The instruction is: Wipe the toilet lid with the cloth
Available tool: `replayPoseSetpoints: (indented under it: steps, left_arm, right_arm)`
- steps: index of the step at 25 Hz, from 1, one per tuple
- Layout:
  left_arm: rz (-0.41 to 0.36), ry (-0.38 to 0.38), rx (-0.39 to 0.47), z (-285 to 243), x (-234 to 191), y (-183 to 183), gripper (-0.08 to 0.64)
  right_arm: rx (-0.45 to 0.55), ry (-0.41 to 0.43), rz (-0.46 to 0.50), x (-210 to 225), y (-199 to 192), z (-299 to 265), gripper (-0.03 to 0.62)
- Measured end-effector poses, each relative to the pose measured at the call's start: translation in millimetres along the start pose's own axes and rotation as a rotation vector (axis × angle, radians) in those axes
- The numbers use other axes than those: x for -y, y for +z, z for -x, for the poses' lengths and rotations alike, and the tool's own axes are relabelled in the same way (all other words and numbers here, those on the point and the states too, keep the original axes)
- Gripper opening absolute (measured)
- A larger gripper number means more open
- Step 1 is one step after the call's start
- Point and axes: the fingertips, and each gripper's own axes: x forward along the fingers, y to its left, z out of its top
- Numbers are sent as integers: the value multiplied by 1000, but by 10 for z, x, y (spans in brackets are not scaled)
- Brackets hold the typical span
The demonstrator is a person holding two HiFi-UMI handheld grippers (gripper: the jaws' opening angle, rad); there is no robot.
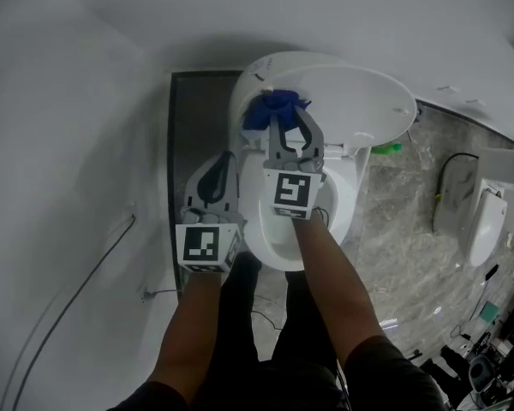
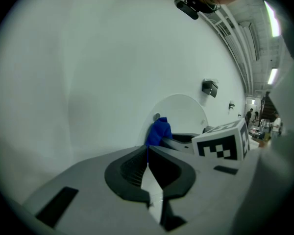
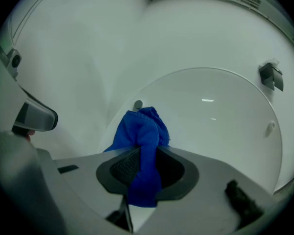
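The white toilet lid [image 1: 351, 101] stands raised behind the bowl [image 1: 341, 202]. My right gripper [image 1: 286, 120] is shut on a bunched blue cloth [image 1: 274, 108], held against the lid's upper left part near its hinge. In the right gripper view the cloth [image 3: 143, 131] hangs down between the closed jaws of the right gripper [image 3: 146, 150], with the lid [image 3: 215, 126] right behind it. My left gripper [image 1: 230, 157] hovers at the bowl's left side, shut and empty. From the left gripper view its tips [image 2: 148, 149] point toward the cloth [image 2: 159, 131] and the lid [image 2: 183, 112].
A dark panel [image 1: 193, 114] runs along the toilet's left side by the white wall. Marbled floor [image 1: 411, 255] lies to the right, with a green object [image 1: 387, 150] and another white fixture [image 1: 484, 225]. A thin cable [image 1: 94, 264] trails at the left.
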Motion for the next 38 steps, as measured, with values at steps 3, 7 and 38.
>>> replayPoseSetpoints:
  steps: [3,7,38]
  left_arm:
    - [-9,-26,-3,-78,132,-24,15]
    - [-25,-60,3,-171,311,-18,15]
    - [-32,-56,-34,-190,550,-306,15]
  right_arm:
    - [-13,-42,7,236,-84,45,89]
    - [-30,-105,5,588,-207,150,89]
    - [34,-99,54,792,-529,834,89]
